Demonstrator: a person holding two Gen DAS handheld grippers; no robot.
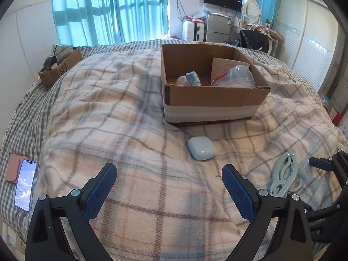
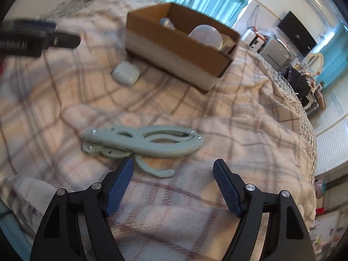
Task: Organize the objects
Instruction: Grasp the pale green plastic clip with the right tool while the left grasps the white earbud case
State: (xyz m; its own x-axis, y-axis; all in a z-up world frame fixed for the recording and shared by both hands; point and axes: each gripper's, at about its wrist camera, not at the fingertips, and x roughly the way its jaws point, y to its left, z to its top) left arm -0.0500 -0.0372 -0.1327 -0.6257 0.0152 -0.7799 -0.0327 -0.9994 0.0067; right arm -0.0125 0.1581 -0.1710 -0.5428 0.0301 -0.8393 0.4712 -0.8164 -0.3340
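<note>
An open cardboard box (image 1: pixel 208 100) stands on the plaid blanket and holds a clear plastic container (image 1: pixel 239 76), a blue-and-white packet (image 1: pixel 193 78) and a paper. It also shows in the right wrist view (image 2: pixel 174 50). A pale blue earbud case (image 1: pixel 201 148) lies in front of the box, also in the right wrist view (image 2: pixel 126 73). A folded grey-green plastic hanger (image 2: pixel 143 143) lies just ahead of my right gripper (image 2: pixel 174 169), which is open and empty. My left gripper (image 1: pixel 168 171) is open and empty, short of the case. The hanger also shows at the right of the left wrist view (image 1: pixel 282 174).
A phone (image 1: pixel 25 184) and a pink card holder (image 1: pixel 15 167) lie at the bed's left edge. A small cardboard box (image 1: pixel 58 68) with items sits at the far left. A fridge, a TV and wardrobe doors stand beyond the bed.
</note>
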